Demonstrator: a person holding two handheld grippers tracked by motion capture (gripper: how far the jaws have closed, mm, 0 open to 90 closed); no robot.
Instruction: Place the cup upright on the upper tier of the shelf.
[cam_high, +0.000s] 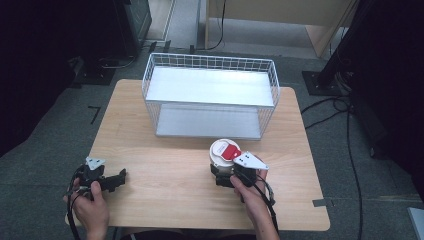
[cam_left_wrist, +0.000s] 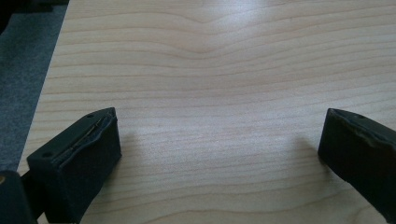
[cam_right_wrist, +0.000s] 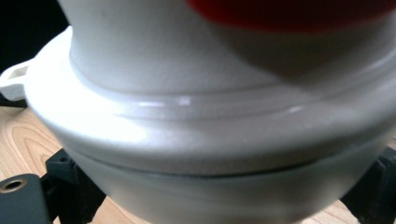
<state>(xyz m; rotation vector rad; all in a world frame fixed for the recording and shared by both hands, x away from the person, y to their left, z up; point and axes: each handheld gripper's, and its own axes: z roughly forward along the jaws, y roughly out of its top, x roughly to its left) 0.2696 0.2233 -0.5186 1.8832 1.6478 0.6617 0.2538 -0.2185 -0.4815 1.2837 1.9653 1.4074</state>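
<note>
1. Right tool (cam_high: 225, 176): your jaws are pinched on the base of the white container (cam_high: 223, 156), red-topped, standing on the bench (cam_high: 165, 165) right at the tool.
2. Left tool (cam_high: 112, 181): jaws spread wide over bare wood, nothing between them.
3. Hazard: the grip sits low on a rounded body, so it will likely slip or tip if you lift fast.
4. Hazard: the wire basket (cam_high: 210, 95) stands just beyond the right tool; its rim could catch the container.
5. Room: open bench between the tools; its near edge is close behind both.
</note>
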